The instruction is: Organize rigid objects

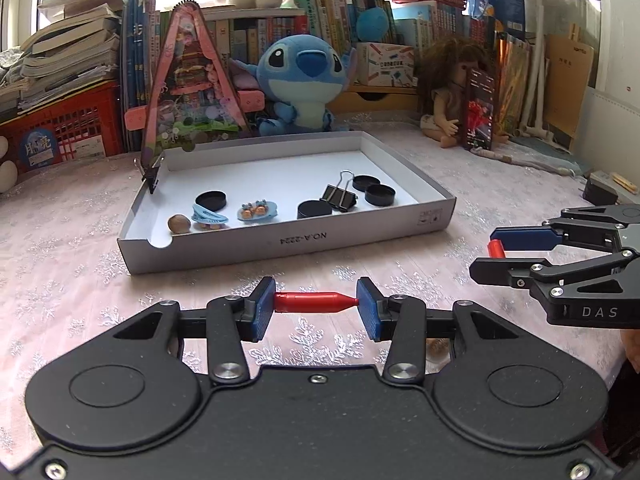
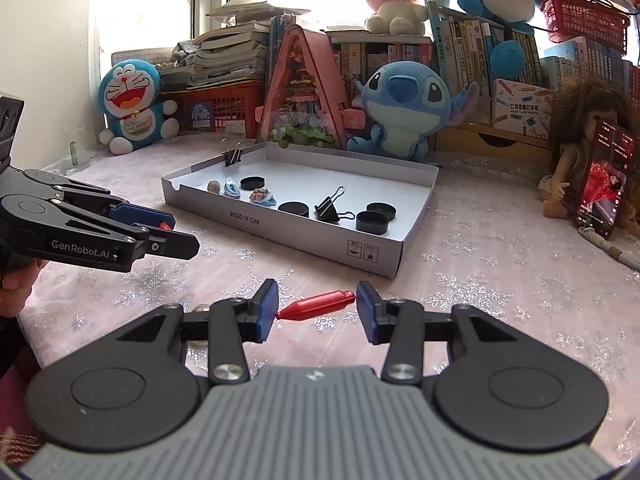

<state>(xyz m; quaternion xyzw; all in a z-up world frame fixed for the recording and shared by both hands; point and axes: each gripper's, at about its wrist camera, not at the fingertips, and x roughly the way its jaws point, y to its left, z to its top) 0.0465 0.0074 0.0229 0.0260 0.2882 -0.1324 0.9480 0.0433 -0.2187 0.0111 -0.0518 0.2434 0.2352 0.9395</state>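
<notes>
Red pegs are what we carry now: one red peg (image 1: pixel 316 302) is clamped end to end between the pads of our left tongs (image 1: pixel 316 308), another red peg (image 2: pixel 316 306) likewise in our right tongs (image 2: pixel 316 308), both clear of the tabletop (image 1: pixel 80 280). We judge ourselves mid-carry. The cardboard tray (image 1: pixel 280 242) lies ahead of both tongs, already holding caps, clips and trinkets. Next we must reach over its near wall, lower into a bare patch, then release.

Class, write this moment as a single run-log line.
left gripper: shut on red piece | right gripper: shut on second red piece | white tray: ahead, partly filled
</notes>
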